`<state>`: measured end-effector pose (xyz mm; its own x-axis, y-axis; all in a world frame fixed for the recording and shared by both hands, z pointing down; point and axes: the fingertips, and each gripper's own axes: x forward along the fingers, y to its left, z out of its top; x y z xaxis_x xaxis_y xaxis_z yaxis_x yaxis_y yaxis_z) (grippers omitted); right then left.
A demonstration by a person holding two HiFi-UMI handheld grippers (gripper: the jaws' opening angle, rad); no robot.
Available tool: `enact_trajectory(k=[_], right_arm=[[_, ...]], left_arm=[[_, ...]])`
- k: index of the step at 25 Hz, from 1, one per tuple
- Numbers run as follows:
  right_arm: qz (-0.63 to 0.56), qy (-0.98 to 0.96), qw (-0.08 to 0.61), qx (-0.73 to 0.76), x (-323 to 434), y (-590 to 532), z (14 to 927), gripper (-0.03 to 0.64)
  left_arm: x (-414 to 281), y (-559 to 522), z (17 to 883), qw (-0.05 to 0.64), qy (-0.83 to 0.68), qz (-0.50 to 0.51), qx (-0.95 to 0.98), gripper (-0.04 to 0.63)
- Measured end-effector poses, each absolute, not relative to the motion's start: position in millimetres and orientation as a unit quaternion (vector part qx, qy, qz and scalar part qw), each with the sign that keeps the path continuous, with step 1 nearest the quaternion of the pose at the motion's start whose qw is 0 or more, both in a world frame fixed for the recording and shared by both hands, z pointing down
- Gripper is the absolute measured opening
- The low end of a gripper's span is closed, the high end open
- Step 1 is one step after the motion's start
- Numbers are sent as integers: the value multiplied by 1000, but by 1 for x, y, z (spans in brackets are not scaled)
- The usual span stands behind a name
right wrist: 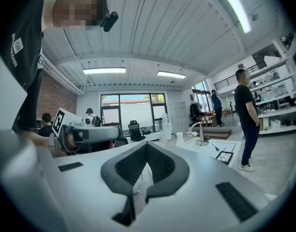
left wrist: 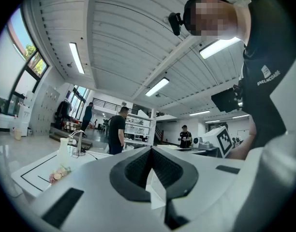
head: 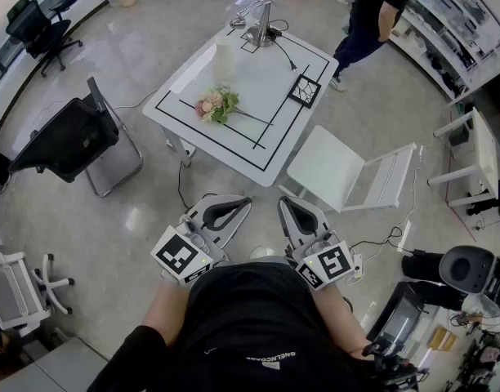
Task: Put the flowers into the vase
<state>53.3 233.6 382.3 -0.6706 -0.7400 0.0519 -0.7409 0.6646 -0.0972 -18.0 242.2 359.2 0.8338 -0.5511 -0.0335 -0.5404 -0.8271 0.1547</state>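
Both grippers are held close in front of the person's body, side by side and level. Their jaws are pointed forward toward the white tabletop [head: 266, 80] marked with black lines. The left gripper [head: 236, 207] is carried with its marker cube nearest the body. Its jaws are closed tip to tip, and nothing is caught between them. The right gripper [head: 289, 209] is held in the same pose just beside the left, and its jaws are likewise pressed together and empty. The forearms are kept bent, close in beside the torso.

The small bunch of pink and cream flowers with green leaves [head: 217, 104] is laid on the tabletop, well ahead of both sets of jaws and slightly left of the left jaws' line. The tall white vase [head: 224, 60] is stood upright beyond the flowers, farther from the jaws and apart from the bunch.

A white folding chair [head: 348, 174] is placed ahead and to the right of the right jaws. A black office chair [head: 66, 141] is seen off to the left of the left jaws. A person in dark clothes [head: 372, 15] is seen standing beyond the tabletop's far right corner.
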Motion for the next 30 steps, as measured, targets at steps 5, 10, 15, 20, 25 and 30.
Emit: enact_trajectory(k=[5, 10, 15, 20, 25, 30], right_arm=[[58, -912, 1, 405, 66, 232, 384, 11], [73, -912, -4, 403, 71, 231, 390, 11], [77, -916, -19, 393, 62, 230, 389, 11], [80, -910, -10, 406, 51, 228, 394, 12], [91, -900, -8, 427, 41, 231, 399, 12], [96, -898, 0, 429, 27, 233, 405, 12]], left_arm=[[-3, 240, 358, 90, -291, -51, 951, 3], [1, 242, 364, 99, -306, -47, 946, 3], [-7, 239, 366, 100, -305, -46, 946, 3], [-24, 238, 366, 97, -301, -52, 947, 3], [-44, 243, 372, 109, -282, -55, 952, 3], [-59, 241, 379, 126, -289, -57, 947, 3]])
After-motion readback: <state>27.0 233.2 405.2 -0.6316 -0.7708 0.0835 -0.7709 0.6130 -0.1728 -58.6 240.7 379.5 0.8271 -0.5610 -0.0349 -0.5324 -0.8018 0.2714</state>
